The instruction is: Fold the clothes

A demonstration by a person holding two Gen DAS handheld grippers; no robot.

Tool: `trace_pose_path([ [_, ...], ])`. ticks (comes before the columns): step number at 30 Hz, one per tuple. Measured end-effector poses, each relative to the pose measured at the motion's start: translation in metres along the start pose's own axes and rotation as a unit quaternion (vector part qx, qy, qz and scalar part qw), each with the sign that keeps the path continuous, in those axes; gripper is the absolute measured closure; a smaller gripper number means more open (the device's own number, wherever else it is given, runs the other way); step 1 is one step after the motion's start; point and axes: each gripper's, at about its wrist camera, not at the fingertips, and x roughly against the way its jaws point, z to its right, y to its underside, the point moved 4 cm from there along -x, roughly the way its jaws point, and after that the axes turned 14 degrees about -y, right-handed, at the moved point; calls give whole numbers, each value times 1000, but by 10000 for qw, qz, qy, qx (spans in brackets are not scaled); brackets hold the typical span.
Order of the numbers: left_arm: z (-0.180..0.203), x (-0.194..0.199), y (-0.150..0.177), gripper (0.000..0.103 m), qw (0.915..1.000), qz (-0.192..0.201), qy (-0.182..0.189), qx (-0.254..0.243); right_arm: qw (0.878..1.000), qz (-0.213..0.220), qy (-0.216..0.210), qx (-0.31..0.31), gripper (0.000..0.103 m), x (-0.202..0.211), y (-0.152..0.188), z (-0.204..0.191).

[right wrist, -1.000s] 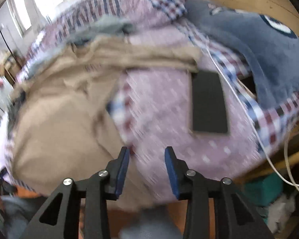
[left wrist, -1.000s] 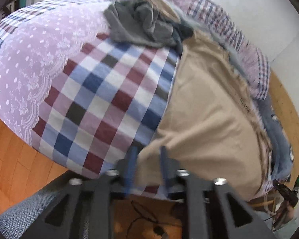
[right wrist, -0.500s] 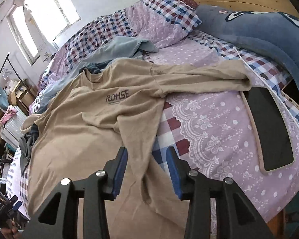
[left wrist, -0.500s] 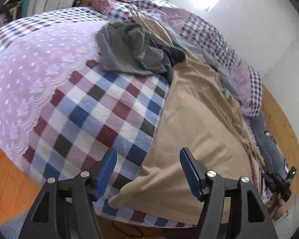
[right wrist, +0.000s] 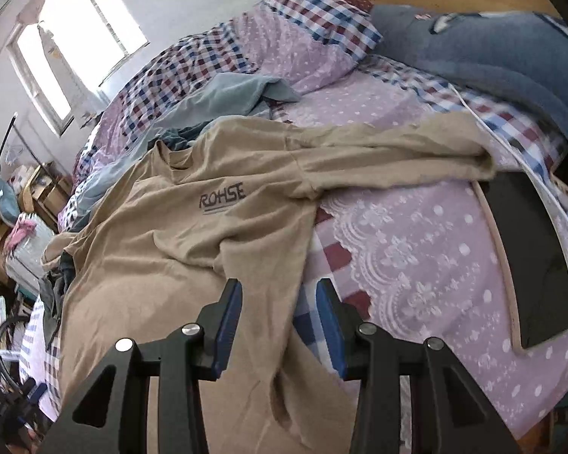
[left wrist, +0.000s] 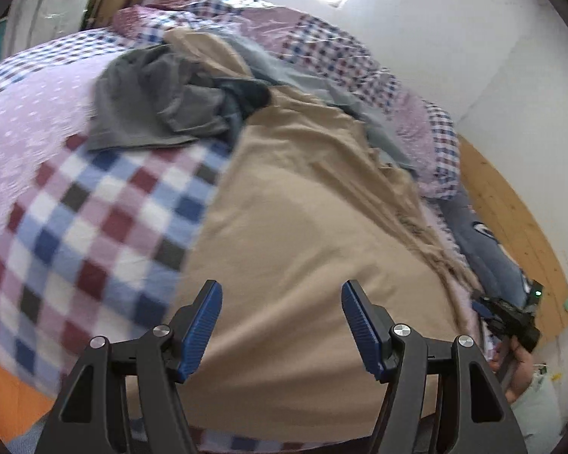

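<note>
A tan long-sleeved shirt [left wrist: 303,246] with dark chest lettering lies spread face up on the bed [left wrist: 75,227]. My left gripper [left wrist: 281,291] hovers open over its lower part, with nothing between the fingers. In the right wrist view the same shirt [right wrist: 178,249] fills the left half, one sleeve stretched toward a black tablet [right wrist: 530,257]. My right gripper [right wrist: 278,287] stands open above the shirt's side edge, its pads clear of the cloth. The right gripper [left wrist: 511,317] also shows at the far right of the left wrist view, in a hand.
A crumpled grey garment [left wrist: 151,109] lies beyond the shirt, and a light blue one [right wrist: 223,102] near the checked pillow [right wrist: 303,38]. A blue plush [right wrist: 492,49] and a white cable [right wrist: 511,147] lie by the wooden headboard. Orange floor [left wrist: 3,389] borders the bed.
My left gripper let go of the shirt's bottom corner, opened wide and moved right over the shirt. The right gripper settled near the shirt's side edge, its jaws unchanged.
</note>
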Motion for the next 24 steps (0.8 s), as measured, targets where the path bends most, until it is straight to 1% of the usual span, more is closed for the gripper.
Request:
trace_pose_path([
  [4, 35, -11, -8, 33, 9990, 88, 362, -264, 9995, -32, -51, 302, 59, -10, -13, -12],
  [8, 74, -28, -22, 33, 9961, 252, 578, -617, 9959, 15, -103, 895, 59, -18, -38, -35],
  [11, 101, -42, -39, 33, 9927, 486, 721, -834, 9870, -58, 58, 1606, 57, -30, -60, -54],
  [14, 122, -56, -57, 32, 9899, 665, 855, -920, 9728, -183, 136, 2307, 57, -51, -92, -72],
  [15, 128, -61, -62, 32, 9892, 703, 893, -925, 9675, -248, 137, 2513, 57, -59, -105, -79],
  [19, 141, -83, -87, 32, 9886, 805, 1031, -744, 9534, -573, 131, 2958, 57, -98, -155, -100],
  [22, 136, -107, -106, 31, 9909, 765, 1018, -432, 9450, -753, 192, 3176, 57, -134, -196, -114],
  [24, 128, -120, -116, 31, 9926, 697, 972, -217, 9403, -940, 242, 3263, 57, -164, -217, -119],
])
